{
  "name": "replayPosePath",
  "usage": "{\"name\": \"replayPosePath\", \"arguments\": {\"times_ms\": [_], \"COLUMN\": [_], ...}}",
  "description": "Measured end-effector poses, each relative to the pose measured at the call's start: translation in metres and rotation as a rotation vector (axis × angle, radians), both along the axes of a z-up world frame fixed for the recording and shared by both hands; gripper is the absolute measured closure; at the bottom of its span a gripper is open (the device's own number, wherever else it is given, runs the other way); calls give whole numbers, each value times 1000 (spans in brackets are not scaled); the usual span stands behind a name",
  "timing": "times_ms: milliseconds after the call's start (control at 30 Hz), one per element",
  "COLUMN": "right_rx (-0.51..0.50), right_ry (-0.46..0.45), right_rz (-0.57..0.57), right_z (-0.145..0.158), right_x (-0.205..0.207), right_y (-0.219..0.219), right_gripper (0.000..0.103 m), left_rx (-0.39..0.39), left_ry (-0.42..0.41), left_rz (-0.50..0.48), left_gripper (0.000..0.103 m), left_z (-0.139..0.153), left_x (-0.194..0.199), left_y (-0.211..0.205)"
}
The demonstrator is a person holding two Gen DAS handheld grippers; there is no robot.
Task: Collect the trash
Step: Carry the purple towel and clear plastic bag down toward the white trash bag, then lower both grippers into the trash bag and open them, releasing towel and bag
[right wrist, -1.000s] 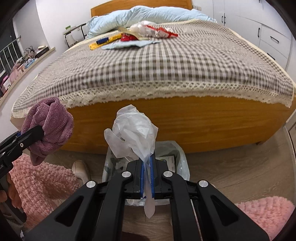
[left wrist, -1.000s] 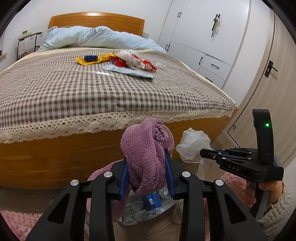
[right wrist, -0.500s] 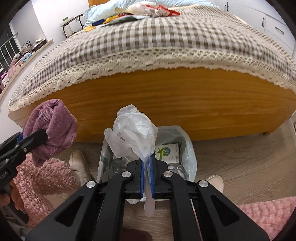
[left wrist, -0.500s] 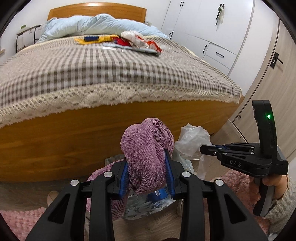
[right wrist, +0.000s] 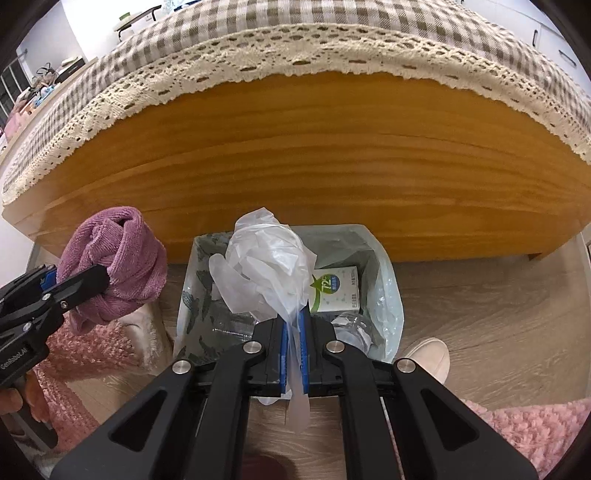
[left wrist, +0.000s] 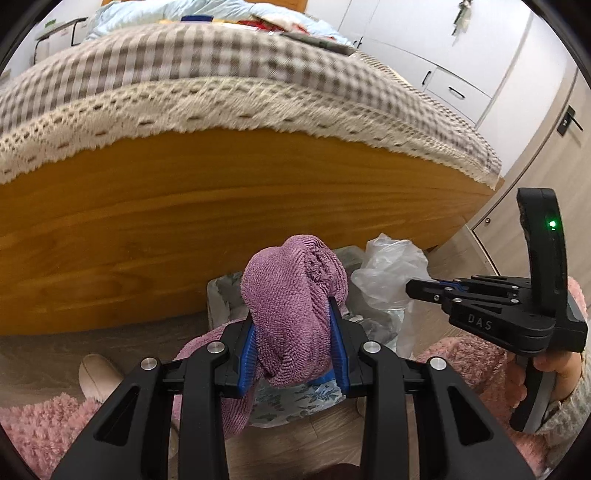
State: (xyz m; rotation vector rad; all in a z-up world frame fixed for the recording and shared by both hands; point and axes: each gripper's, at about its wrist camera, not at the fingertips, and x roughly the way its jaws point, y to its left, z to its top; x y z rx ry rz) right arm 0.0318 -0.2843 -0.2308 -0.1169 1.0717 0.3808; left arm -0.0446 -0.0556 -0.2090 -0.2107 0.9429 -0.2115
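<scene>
My left gripper (left wrist: 293, 321) is shut on a bunched purple towel (left wrist: 291, 306), held over the near left of the trash bin; the towel also shows in the right wrist view (right wrist: 114, 269). My right gripper (right wrist: 293, 332) is shut on a crumpled clear plastic glove (right wrist: 266, 269), held above the open trash bin (right wrist: 388, 295). The bin is lined with a clear bag and holds a white and green box (right wrist: 338, 290) and a clear bottle (right wrist: 351, 328). The glove (left wrist: 388, 273) and the right gripper (left wrist: 417, 288) show in the left wrist view.
The bin stands on a wood floor against the wooden bed frame (right wrist: 314, 155). A checked cover with lace edge (left wrist: 221, 96) hangs over the bed. More wrappers (left wrist: 258, 24) lie far back on the bed. Pink rugs (right wrist: 524, 432) and slippered feet (right wrist: 428, 356) flank the bin.
Both grippers have come down and closer to the bed's foot, with the towel and the glove still held. The bin has come into full view under the right gripper.
</scene>
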Motion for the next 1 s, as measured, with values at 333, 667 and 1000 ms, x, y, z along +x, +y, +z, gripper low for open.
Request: {"name": "replayPosePath", "arguments": {"times_ms": [333, 667, 1000], "right_rx": [-17, -28, -29], "right_ry": [49, 75, 88], "right_rz": [-33, -73, -110], "right_z": [-17, -27, -37], "right_x": [14, 19, 28], "right_y": [3, 9, 13], "right_gripper": [97, 97, 97], "left_rx": [13, 44, 22], "left_ry": [31, 38, 85], "left_rz": [21, 35, 56], "left_gripper": [72, 72, 72], "left_z": [-14, -25, -44], "left_x": [10, 30, 42], "left_y": [1, -13, -6]}}
